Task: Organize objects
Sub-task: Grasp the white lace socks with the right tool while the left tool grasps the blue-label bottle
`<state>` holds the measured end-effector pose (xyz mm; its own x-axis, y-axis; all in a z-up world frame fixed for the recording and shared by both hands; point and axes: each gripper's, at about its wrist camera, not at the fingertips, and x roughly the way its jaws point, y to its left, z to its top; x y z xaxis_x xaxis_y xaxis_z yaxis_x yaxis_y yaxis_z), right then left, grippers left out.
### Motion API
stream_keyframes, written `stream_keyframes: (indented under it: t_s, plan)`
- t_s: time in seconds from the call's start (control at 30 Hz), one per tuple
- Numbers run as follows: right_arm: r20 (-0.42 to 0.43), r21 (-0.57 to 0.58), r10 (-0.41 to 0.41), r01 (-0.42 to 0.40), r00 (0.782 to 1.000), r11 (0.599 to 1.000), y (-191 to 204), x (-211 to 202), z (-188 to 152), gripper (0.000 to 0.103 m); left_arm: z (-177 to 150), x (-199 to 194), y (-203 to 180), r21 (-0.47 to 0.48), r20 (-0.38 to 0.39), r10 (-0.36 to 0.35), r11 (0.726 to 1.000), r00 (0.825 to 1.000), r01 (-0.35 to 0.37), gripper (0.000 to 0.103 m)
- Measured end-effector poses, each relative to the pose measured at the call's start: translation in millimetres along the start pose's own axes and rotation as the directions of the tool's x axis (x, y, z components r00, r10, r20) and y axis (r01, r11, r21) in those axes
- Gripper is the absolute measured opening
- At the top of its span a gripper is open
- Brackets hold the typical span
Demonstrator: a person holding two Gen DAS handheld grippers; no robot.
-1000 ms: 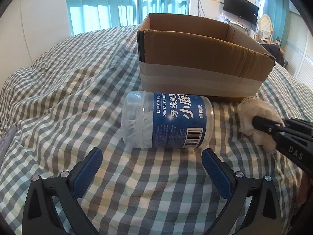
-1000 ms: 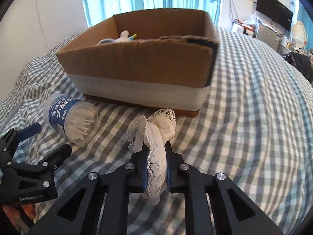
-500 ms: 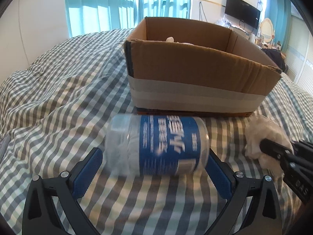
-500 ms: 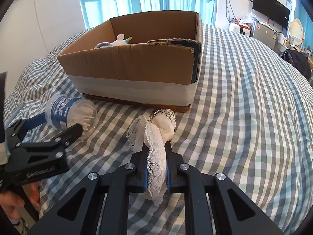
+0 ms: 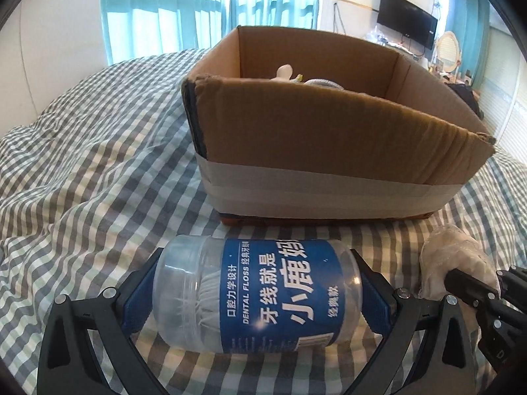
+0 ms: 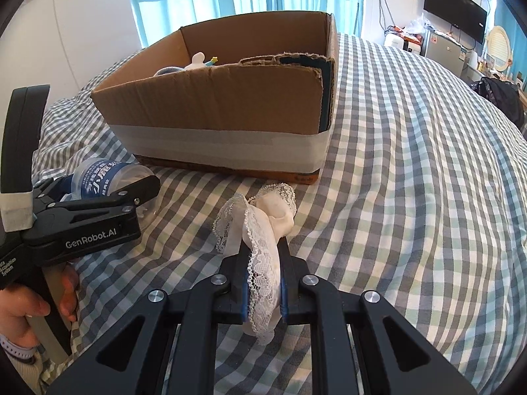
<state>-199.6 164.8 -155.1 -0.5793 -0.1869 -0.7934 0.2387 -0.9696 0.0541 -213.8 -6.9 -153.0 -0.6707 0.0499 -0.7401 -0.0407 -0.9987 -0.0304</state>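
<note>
A: What is the left gripper (image 5: 257, 299) doing?

B: It is clamping the dental floss jar (image 5: 260, 299) sideways, one blue pad pressing on the clear lid end and the other on the base end. The jaws are standing wide, spread to the jar's full length, and the jar is lying across them just above the checkered bedspread (image 5: 98, 164). From the right wrist view the same gripper (image 6: 108, 194) is showing at the left edge, with the jar (image 6: 98, 177) poking out between its fingers and the person's hand (image 6: 36, 302) wrapping the handle.

A: And the right gripper (image 6: 263, 283)?

B: It is pinching a cream lace cloth (image 6: 263, 227). The jaws are sitting nearly together, with only the folded lace between the pads; the bunched part is sticking out past the fingertips and a lace tail is hanging below them. In the left view the cloth (image 5: 457, 260) is showing at the right, just beside the jar.

A: Where is the box?

B: The cardboard box (image 6: 230, 105) is sitting open on the bedspread, just beyond both grippers, with pale tape running round its lower part. Some items are lying inside, but they are too hidden to name.
</note>
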Motion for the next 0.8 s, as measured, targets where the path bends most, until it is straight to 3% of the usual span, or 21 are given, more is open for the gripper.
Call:
stream_keyframes:
  t_s: [0.2,0.47,0.8]
  plan:
    - [0.012,0.001,-0.010,0.010,1.000,1.000,0,-10,-1,0.013,-1,-13,-1,0.014,0.010,-0.009,1.000,1.000,0.009,0.092]
    - [0.042,0.005,-0.011,0.011,0.999,1.000,4,-36,-8,0.013,-9,-38,3,0.011,0.012,-0.018,1.000,1.000,0.018,0.091]
    - [0.110,-0.004,-0.007,0.008,0.994,1.000,11,-88,-16,0.013,-10,-94,-1,0.003,0.075,-0.016,1.000,0.997,0.016,0.091]
